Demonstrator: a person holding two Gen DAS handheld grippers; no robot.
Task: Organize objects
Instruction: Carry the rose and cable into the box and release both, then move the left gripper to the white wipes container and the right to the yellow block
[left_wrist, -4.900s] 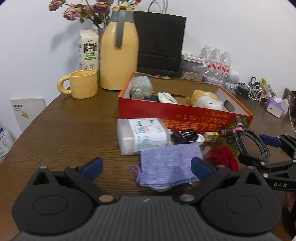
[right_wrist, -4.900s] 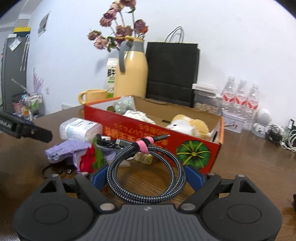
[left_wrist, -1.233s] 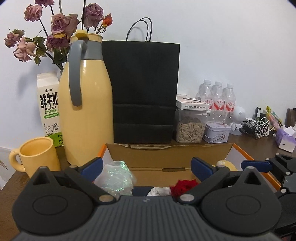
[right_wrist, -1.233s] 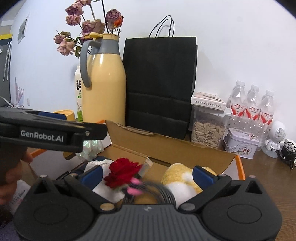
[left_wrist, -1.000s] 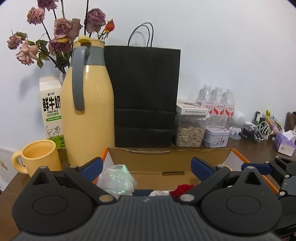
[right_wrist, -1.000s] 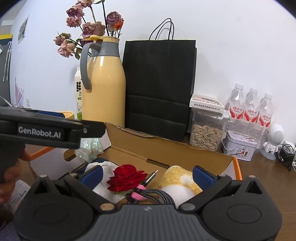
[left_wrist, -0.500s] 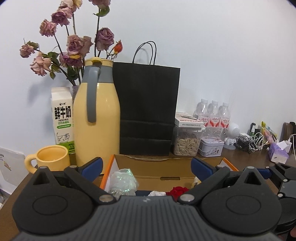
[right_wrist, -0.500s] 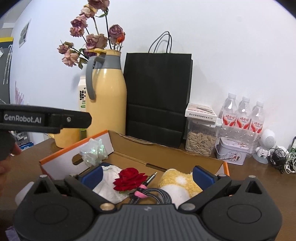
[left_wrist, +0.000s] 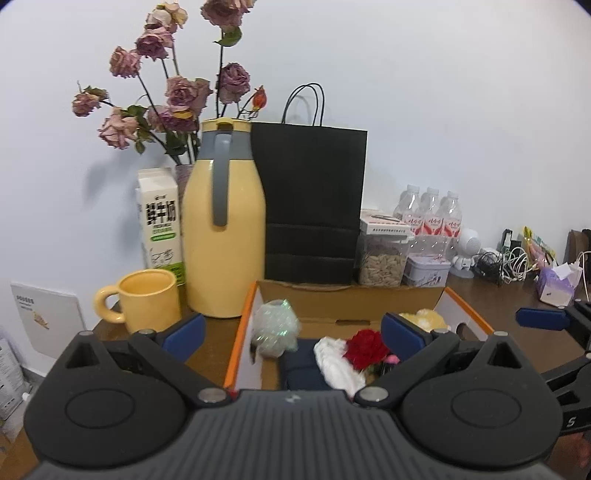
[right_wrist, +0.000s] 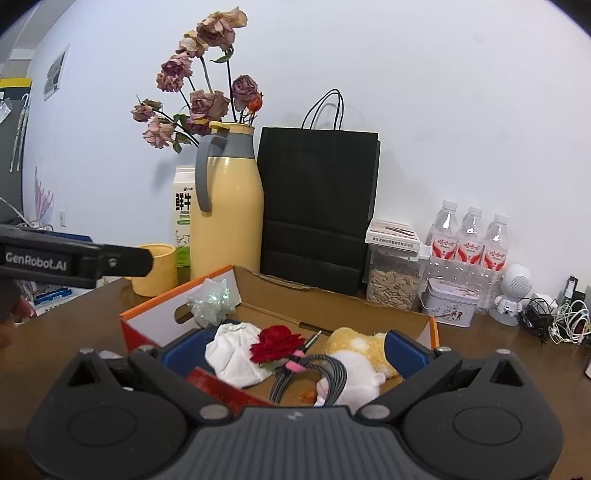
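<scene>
In the left wrist view the left gripper's (left_wrist: 291, 328) black body fills the lower frame and hides the near wall of the cardboard box (left_wrist: 351, 295) and most of its floor. A dark blue item (left_wrist: 303, 365) at lower centre is too cut off to identify. The braided cable (right_wrist: 314, 373) is hidden here but shows at lower centre of the right wrist view, its lower loops cut off behind the right gripper (right_wrist: 291, 350).

Both grippers hover above the near side of the box, pointing toward the back wall, jaws spread wide and empty. The right gripper's blue fingertip (left_wrist: 541, 319) enters the left view at the right edge; the left gripper's arm crosses the left edge of the right view.

Inside the box, at lower centre, lie a red rose (right_wrist: 277, 345) beside a white cloth (right_wrist: 236, 354), a yellow-and-white plush toy (right_wrist: 354, 354) to the right, and an iridescent crumpled wrapper (right_wrist: 210, 301) against the left wall. The cable's pink tie touches the rose. Behind the box stand a yellow thermos jug (left_wrist: 223, 240), a black paper bag (left_wrist: 310, 199), a milk carton (left_wrist: 159, 221) and a yellow mug (left_wrist: 147, 299).
</scene>
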